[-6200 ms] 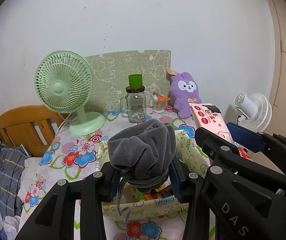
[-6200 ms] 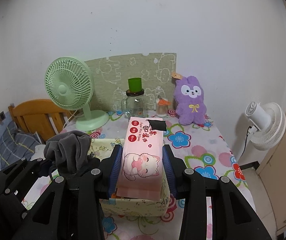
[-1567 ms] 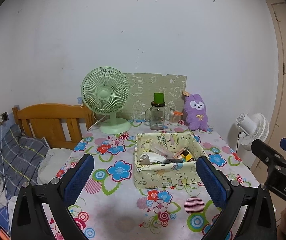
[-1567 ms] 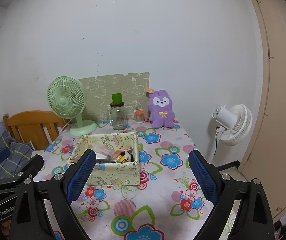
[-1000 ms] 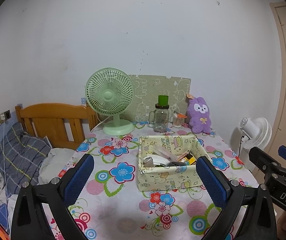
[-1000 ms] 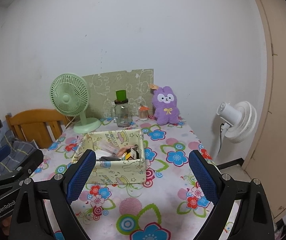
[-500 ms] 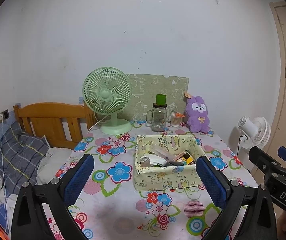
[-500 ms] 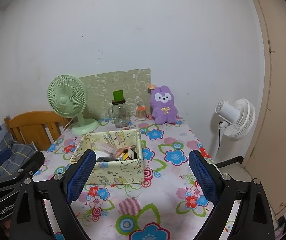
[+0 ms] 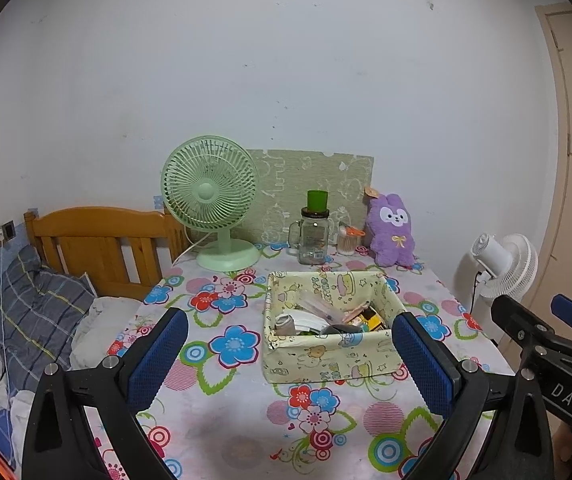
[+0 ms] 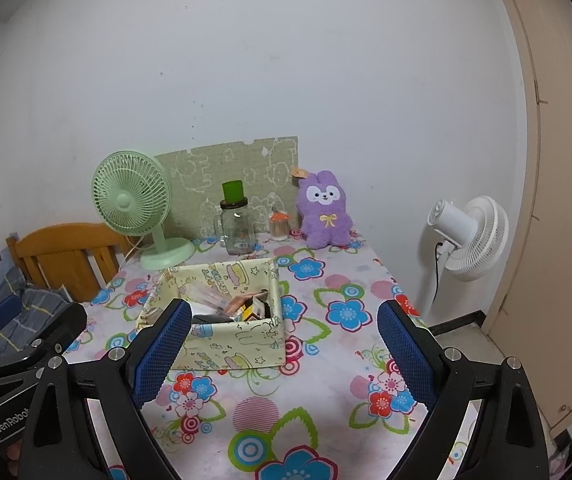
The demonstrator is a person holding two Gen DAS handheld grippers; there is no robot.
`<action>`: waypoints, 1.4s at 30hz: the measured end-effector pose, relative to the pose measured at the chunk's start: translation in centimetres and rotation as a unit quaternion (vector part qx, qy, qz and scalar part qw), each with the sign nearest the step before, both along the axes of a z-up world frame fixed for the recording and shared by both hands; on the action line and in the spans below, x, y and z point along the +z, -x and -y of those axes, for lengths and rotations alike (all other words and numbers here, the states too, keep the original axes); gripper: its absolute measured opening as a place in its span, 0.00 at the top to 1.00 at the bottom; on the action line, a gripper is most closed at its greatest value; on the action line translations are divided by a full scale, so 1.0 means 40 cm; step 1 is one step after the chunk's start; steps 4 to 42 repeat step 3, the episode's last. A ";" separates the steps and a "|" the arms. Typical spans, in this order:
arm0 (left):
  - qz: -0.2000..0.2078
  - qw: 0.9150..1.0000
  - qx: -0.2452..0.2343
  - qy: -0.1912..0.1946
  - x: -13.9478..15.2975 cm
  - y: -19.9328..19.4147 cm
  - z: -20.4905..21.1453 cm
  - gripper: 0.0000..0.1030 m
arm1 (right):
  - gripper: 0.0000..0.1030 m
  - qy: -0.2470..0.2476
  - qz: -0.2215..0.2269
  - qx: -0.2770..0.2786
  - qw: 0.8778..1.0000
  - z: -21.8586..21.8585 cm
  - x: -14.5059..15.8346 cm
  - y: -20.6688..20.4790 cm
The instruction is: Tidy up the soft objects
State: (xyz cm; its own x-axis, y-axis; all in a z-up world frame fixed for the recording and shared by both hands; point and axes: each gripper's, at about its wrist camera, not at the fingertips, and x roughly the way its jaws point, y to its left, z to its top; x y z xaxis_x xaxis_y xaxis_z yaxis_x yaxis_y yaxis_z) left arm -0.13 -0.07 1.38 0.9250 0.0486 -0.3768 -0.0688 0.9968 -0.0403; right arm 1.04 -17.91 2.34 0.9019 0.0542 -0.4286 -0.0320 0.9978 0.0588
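I kept the fabric box (image 9: pixel 327 356) as my landmark on the flowered tabletop (image 9: pixel 246 420). The soft things, a dark cloth and a packet among them, lay inside it. The purple plush rabbit (image 9: pixel 391 230) sat behind the box. My left claw (image 9: pixel 289 356) and right claw (image 10: pixel 282 354) both gaped wide, empty, held back from the box. I judged any further reach should come in level over the rim.

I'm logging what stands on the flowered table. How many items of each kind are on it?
Desk fan: 1
Glass jar with green lid: 1
Small jar of sticks: 1
Purple plush bunny: 1
Fabric storage box: 1
Total: 5
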 end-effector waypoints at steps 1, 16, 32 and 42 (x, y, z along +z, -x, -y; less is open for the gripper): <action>0.003 1.000 -0.001 0.002 0.002 0.001 -0.001 0.00 | 0.07 0.000 0.000 0.000 1.000 0.000 0.000 0.000; 0.005 1.000 -0.003 0.001 0.003 0.003 -0.001 0.00 | 0.07 -0.001 0.000 -0.002 1.000 0.003 -0.003 -0.003; 0.005 1.000 -0.003 0.001 0.003 0.003 -0.001 0.00 | 0.07 -0.001 0.000 -0.002 1.000 0.003 -0.003 -0.003; 0.005 1.000 -0.003 0.001 0.003 0.003 -0.001 0.00 | 0.07 -0.001 0.000 -0.002 1.000 0.003 -0.003 -0.003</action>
